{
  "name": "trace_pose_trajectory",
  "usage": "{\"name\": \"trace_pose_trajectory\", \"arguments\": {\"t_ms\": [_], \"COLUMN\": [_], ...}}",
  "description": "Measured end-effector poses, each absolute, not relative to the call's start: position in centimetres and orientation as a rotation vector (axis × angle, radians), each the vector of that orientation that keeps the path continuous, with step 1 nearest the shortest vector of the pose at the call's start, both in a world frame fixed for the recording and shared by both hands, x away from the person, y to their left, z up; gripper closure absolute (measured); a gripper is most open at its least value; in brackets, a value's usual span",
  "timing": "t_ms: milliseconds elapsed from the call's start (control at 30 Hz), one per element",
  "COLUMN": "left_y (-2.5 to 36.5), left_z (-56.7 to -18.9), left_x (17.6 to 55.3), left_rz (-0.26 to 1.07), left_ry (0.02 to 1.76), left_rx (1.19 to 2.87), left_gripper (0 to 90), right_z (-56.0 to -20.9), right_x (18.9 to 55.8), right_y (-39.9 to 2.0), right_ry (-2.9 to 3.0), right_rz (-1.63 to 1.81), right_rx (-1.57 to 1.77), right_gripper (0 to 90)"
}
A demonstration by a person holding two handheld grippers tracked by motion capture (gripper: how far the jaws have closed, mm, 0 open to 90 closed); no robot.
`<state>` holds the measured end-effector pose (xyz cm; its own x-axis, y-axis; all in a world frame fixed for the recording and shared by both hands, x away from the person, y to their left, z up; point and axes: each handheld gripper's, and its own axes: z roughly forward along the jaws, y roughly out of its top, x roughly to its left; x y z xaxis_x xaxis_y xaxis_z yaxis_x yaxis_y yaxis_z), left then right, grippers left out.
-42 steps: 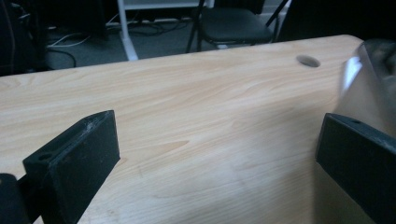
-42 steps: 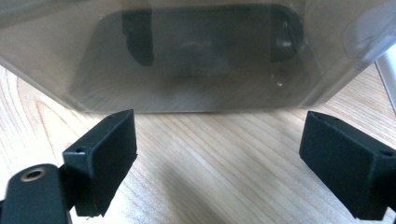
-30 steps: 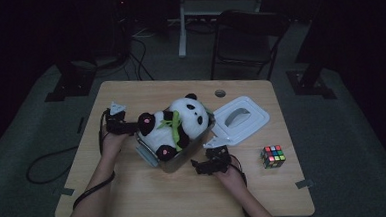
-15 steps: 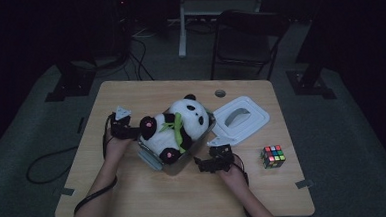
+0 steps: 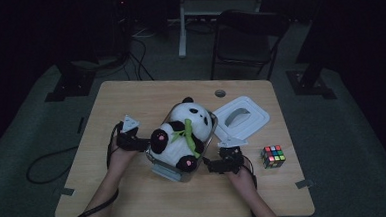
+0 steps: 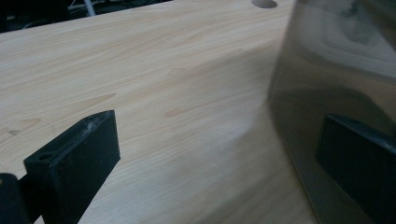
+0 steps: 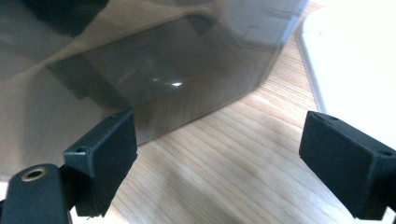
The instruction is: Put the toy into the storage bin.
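A panda plush (image 5: 182, 134) holding a green sprig lies in a clear plastic box (image 5: 176, 170) in the middle of the wooden table (image 5: 145, 98). At the box's left side my left gripper (image 5: 132, 140) is open; in the left gripper view (image 6: 215, 163) the box's smoky wall (image 6: 327, 70) stands against its right jaw. My right gripper (image 5: 218, 163) is open by the box's near right corner. In the right gripper view (image 7: 226, 163) the box (image 7: 163, 60) lies just ahead, with nothing between the jaws.
A white lid (image 5: 241, 118) lies flat behind and to the right of the box, and its edge (image 7: 359, 60) also appears in the right gripper view. A colour cube (image 5: 273, 156) sits near the table's right edge. A cable hole (image 5: 220, 93) marks the far side.
The left gripper has come closer to the box's left side, and the right gripper has shifted slightly right. The box and panda have moved a little toward the near edge.
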<state>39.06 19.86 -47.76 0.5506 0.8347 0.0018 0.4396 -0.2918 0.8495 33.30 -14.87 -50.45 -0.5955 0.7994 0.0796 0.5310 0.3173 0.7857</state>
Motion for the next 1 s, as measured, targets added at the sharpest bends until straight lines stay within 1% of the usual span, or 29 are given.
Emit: {"name": "trace_pose_trajectory", "arguments": {"t_ms": [67,100,200,267,333,433,567,767,933,1000], "left_y": [19.5,19.4,19.2,19.3,19.4,19.3,18.6,18.3,17.8,17.7], "left_z": [-47.8,-47.8,-48.0,-48.1,-48.2,-48.2,-48.0,-47.8,-47.6,-47.5], "left_x": [38.7,38.6,38.8,39.4,40.0,40.8,41.6,41.0,39.8,39.3], "left_rz": [0.565,0.564,0.559,0.579,0.548,0.551,0.556,0.545,0.532,0.561], "left_ry": [1.020,1.019,1.027,1.046,1.060,1.079,1.072,1.041,1.011,1.003], "left_rx": [1.929,1.931,1.929,1.939,1.929,1.919,1.945,1.950,1.967,1.978], "left_gripper": [0.7,0.7,0.7,0.8,0.7,0.7,0.7,0.8,0.8,0.8], "right_z": [-50.5,-50.6,-50.6,-50.6,-50.5,-50.4,-50.3,-50.1,-50.4,-50.5], "right_x": [33.4,33.4,33.6,33.9,34.2,34.7,35.3,35.6,35.6,35.4], "right_y": [-15.3,-15.5,-15.8,-16.0,-16.1,-16.1,-15.9,-16.3,-16.4,-16.5], "right_ry": [2.252,2.243,2.211,2.189,2.188,2.167,2.150,2.138,2.174,2.174], "right_rz": [1.164,1.163,1.154,1.152,1.160,1.142,1.133,1.157,1.134,1.141], "right_rx": [1.208,1.210,1.236,1.250,1.260,1.267,1.286,1.303,1.281,1.278], "right_gripper": [11.6,13.8,13.8,13.9,13.9,13.8,13.9,13.9,14.4,15.0]}}
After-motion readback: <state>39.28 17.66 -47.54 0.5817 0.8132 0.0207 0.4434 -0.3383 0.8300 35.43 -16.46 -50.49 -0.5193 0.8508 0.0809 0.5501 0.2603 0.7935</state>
